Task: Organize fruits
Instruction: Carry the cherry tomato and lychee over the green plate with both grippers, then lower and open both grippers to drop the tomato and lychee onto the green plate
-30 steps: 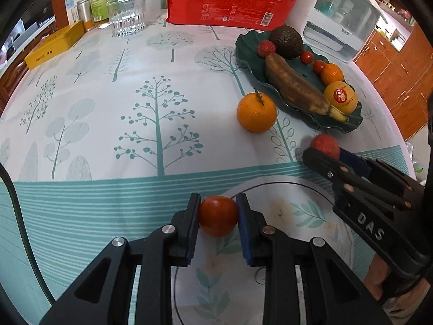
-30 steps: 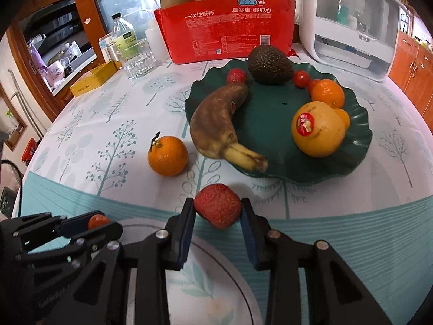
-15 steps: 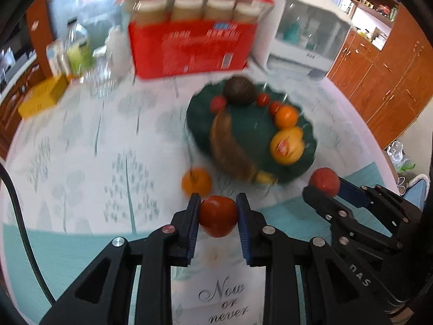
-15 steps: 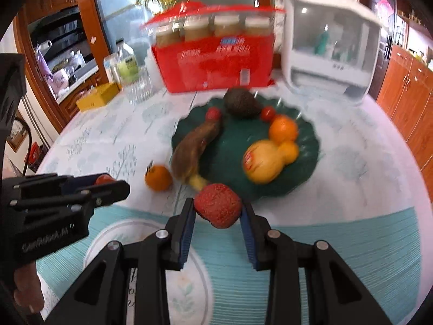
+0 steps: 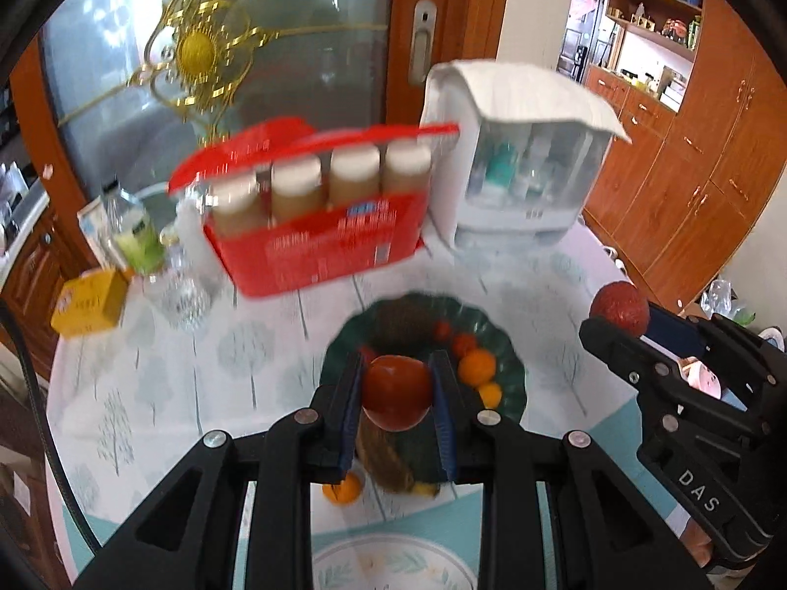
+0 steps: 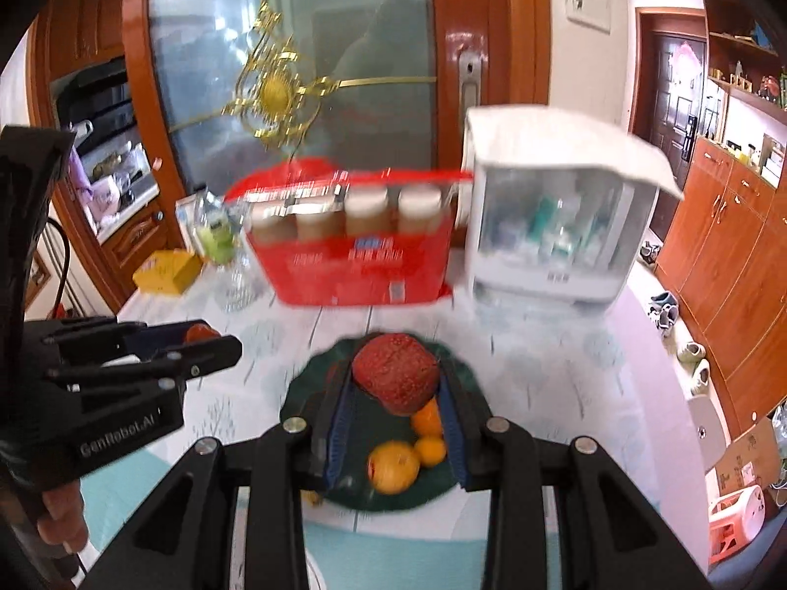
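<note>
My left gripper point(image 5: 396, 396) is shut on a small red tomato point(image 5: 396, 392), held high above the table. My right gripper point(image 6: 395, 383) is shut on a rough dark-red berry-like fruit point(image 6: 395, 374), also raised. Far below lies the dark green leaf-shaped plate point(image 5: 511, 368) point(image 6: 305, 393) with an avocado point(image 5: 403, 319), a brown banana point(image 5: 386, 462), small tomatoes point(image 5: 463, 343) and orange fruits point(image 6: 393, 459). A loose orange point(image 5: 343, 488) sits on the cloth just in front of the plate. In the left wrist view the right gripper point(image 5: 615, 319) shows at the right; in the right wrist view the left gripper point(image 6: 211, 339) shows at the left.
At the table's back stand a red pack of paper cups point(image 5: 315, 216), a white lidded cabinet point(image 5: 526, 167), a glass point(image 5: 179, 290), a bottle point(image 5: 135, 236) and a yellow box point(image 5: 91, 300). A round placemat point(image 5: 393, 565) lies at the near edge. Wooden cupboards point(image 6: 728, 265) line the right.
Both grippers have risen well above the table with their fruits still clamped; the plate and loose orange now look smaller and lower, and the door behind the table has come into view.
</note>
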Demonstrator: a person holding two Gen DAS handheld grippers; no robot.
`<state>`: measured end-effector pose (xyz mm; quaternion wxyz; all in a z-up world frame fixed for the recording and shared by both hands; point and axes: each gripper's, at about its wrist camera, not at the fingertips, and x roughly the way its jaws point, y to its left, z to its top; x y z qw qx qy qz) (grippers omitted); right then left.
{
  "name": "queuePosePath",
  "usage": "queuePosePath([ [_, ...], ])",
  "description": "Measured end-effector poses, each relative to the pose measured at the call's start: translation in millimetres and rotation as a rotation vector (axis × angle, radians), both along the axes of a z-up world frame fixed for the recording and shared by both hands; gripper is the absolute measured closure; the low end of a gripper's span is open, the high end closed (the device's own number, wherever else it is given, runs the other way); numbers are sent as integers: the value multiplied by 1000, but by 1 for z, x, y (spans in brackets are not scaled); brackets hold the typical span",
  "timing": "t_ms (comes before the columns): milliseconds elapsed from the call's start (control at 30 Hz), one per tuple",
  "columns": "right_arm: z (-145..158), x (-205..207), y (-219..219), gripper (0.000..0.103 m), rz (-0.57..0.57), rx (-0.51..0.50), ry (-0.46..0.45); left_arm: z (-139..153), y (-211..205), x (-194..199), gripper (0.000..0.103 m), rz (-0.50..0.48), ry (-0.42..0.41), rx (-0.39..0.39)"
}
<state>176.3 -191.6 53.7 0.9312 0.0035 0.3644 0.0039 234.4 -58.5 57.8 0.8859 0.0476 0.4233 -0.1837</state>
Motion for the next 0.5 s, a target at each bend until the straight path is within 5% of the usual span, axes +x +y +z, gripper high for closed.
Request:
queuePosePath([
  [200,-3,31,-8,69,-12,12,18,-2,-13,24,78,6,10,13],
  [500,-73,53,-1,69,11,-3,151,-77,-20,45,78,1,141,56],
])
